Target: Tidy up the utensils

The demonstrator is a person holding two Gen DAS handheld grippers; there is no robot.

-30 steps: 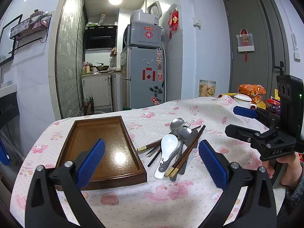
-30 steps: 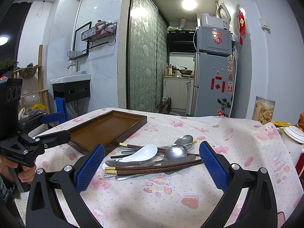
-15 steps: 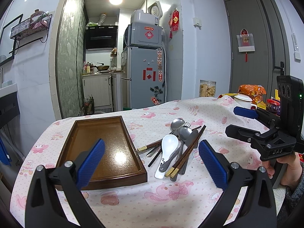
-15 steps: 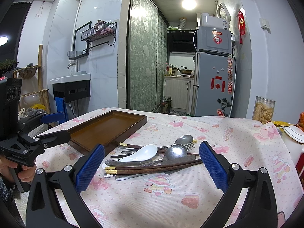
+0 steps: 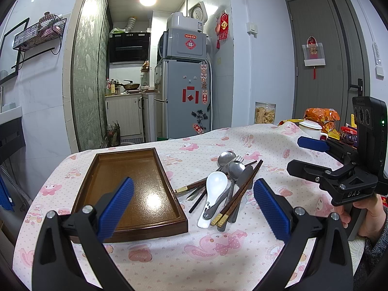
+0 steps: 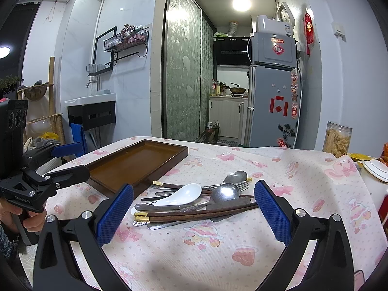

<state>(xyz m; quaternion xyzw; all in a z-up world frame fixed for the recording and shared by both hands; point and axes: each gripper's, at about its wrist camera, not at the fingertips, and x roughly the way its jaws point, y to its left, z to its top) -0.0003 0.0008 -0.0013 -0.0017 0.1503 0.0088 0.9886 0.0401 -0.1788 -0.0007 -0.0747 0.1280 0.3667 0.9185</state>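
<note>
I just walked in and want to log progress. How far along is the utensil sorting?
Nothing looks done: the wooden tray is bare. Nothing in hand: left gripper and right gripper are open, empty. Left: the whole pile, white spoon, chopsticks, metal spoons, on the tablecloth.

Little could be read. In the left wrist view, the black body of the right gripper (image 5: 312,156) carried the raised letters "DAS" on its lower front face. In the right wrist view, the left gripper (image 6: 69,161) bore a line of small lettering on its body, too blurred to make out. The white spoon (image 5: 213,194) had dark marks on its handle that could not be read. The fridge (image 5: 184,97) held red stickers with characters too small to tell.
</note>
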